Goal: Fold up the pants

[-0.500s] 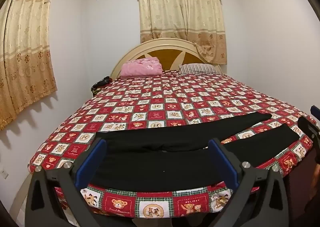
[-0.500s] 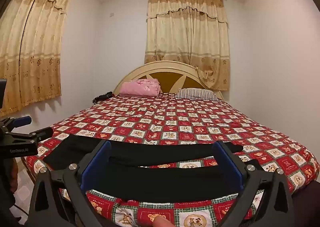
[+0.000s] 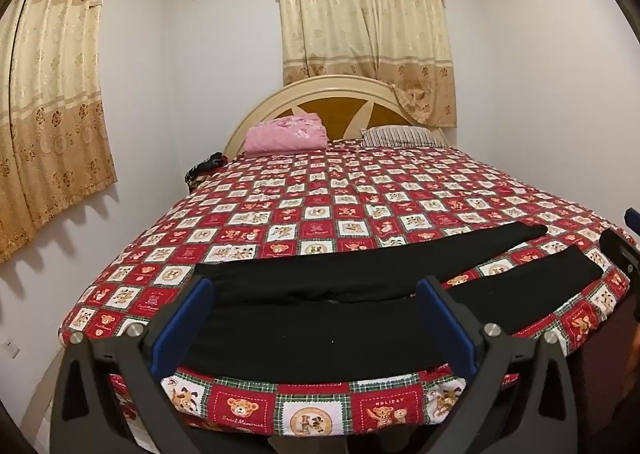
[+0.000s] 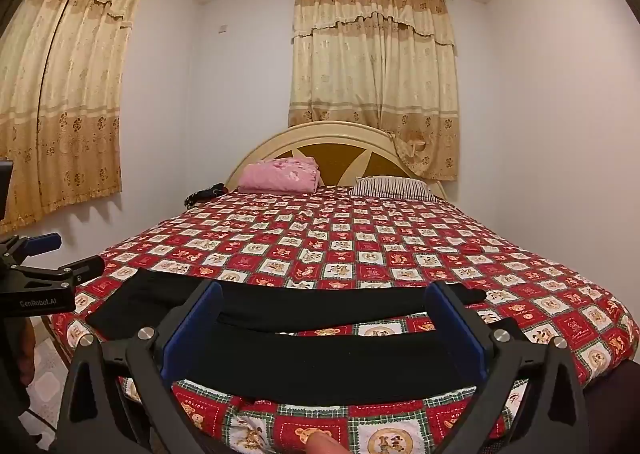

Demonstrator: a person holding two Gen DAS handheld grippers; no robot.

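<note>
From the left wrist view, the black pants [image 3: 320,318] lie spread flat across the near edge of the bed [image 3: 360,214], which is covered in a red patchwork quilt; the waist end sits toward nine o'clock and the two legs fan out toward three o'clock with a wedge of quilt showing between them, a layout that looks meant to leave every edge reachable from the foot of the bed. The left tongs [image 3: 316,318] hang above the wide upper part of the pants with their blue fingers [image 3: 188,322] spread wide and nothing between them, probably lined up to come down on the fabric near the waist. At the three o'clock edge a part of the right tongs [image 3: 620,254] shows beside the leg ends. From the right wrist view, the pants [image 4: 320,358] run from nine o'clock to three o'clock along the bed's near edge [image 4: 400,254], and the right tongs [image 4: 320,330] are likewise spread and empty over the nearer leg, suggesting each tool takes one end of the garment for a first fold. The left tongs [image 4: 60,262] show at nine o'clock near the waist. A pink blanket [image 4: 280,176] and a striped pillow [image 4: 392,188] rest at twelve o'clock by the headboard, well apart from the work.
</note>
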